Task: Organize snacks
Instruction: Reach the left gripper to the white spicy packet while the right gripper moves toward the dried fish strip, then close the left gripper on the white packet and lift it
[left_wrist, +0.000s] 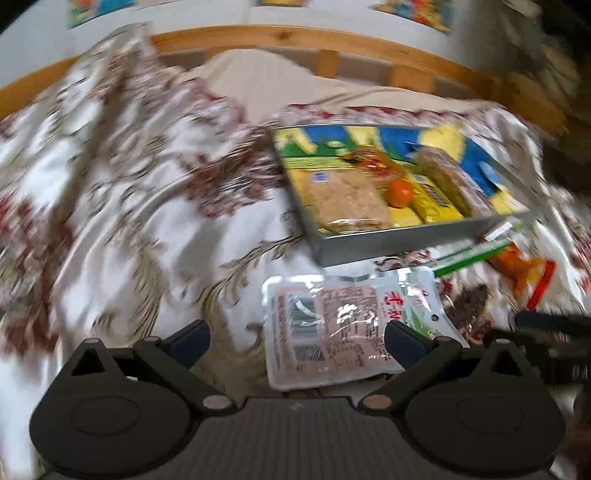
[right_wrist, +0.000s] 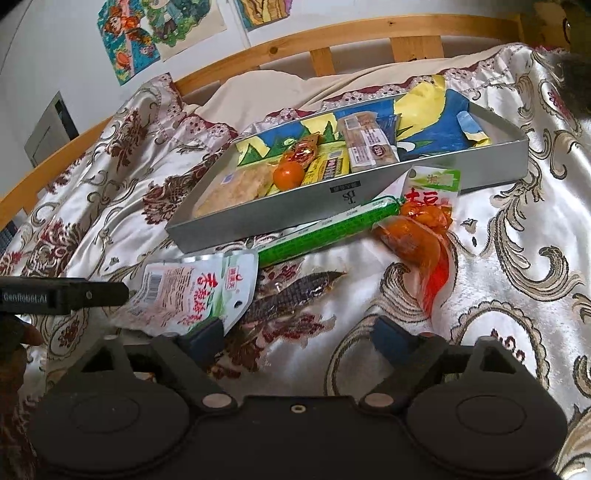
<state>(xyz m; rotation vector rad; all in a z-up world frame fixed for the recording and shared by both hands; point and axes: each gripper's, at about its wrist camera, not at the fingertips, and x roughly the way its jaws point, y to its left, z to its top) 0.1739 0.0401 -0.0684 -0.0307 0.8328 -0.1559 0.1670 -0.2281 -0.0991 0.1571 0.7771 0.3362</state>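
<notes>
Satin bedspread (right_wrist: 498, 295), cream with maroon and gold scrollwork, is serving as the work surface, with a wooden bed rail (right_wrist: 258, 55) behind.

Right gripper (right_wrist: 295, 338): jaws are standing apart with nothing between them, hovering over bare cloth. Left gripper (left_wrist: 295, 341): jaws likewise apart and empty, its right finger overlapping the pouch's corner in view; contact cannot be told.

Item 1: flat pink-and-white plastic pouch with green print and barcode (right_wrist: 192, 295), lying just ahead of both grippers. Light, floppy and glossy, so probably slippery; the sealed edge should be offering the surest pinch.

Item 2: dark ridged snack in clear wrap (right_wrist: 295, 295), lying beside the pouch. Thin; take across its width.

Item 3: long green sausage stick (right_wrist: 325, 229), lying against the tray's near wall. Firm, round, liable to roll; grip mid-length.

Item 4: orange-red packets (right_wrist: 417, 236), soft, crinkly.

Grey shallow metal tray (right_wrist: 369, 192), standing toward the bedspread's far edge, is already holding packets and a small orange fruit (right_wrist: 288, 173).
</notes>
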